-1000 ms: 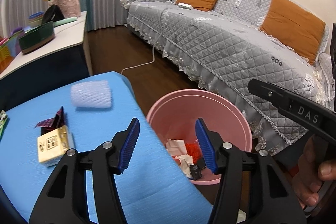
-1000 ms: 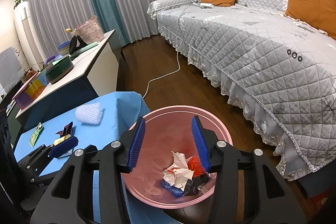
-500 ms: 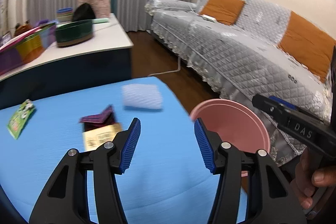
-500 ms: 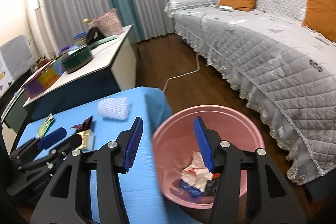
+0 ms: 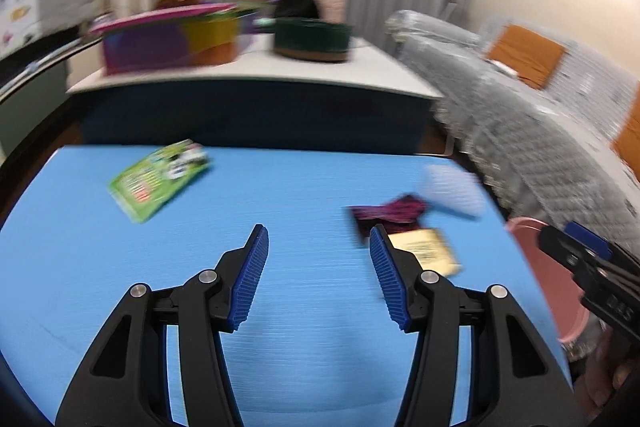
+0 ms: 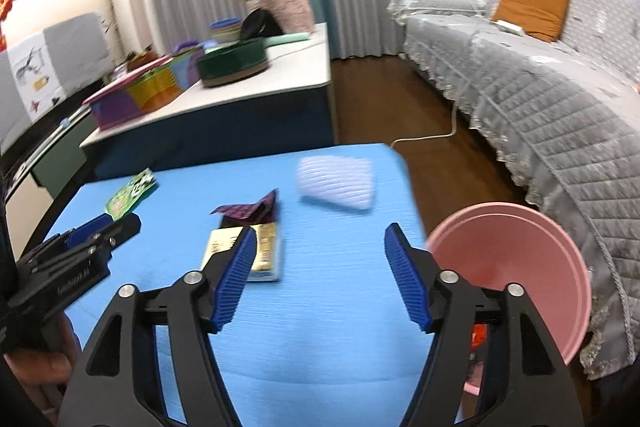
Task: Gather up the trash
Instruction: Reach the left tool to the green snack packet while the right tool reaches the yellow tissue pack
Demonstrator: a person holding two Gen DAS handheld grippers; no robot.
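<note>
Lying lengthwise away from camera: yellow packet [image 6: 244, 251] | left claw [image 5: 318, 281] released | right claw [image 6: 318, 277] just widened, empty

Matt blue cloth covers the bench [image 6: 320, 327]; smooth pink plastic bin [image 6: 532, 267]; quilted grey sofa cover [image 6: 560, 115]; glossy wooden floor [image 6: 432, 107].

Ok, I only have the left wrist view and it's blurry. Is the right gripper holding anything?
Observer: No. The right gripper is open. Its jaws have just been opening, and nothing is between them.
Operator: Where exactly is the bin?
Observer: The pink bin stands just off the blue table, on the side nearest the sofa.
Operator: Anything lying on the floor?
Observer: A white cable runs across the wood floor from the sofa towards the table's far corner.
</note>
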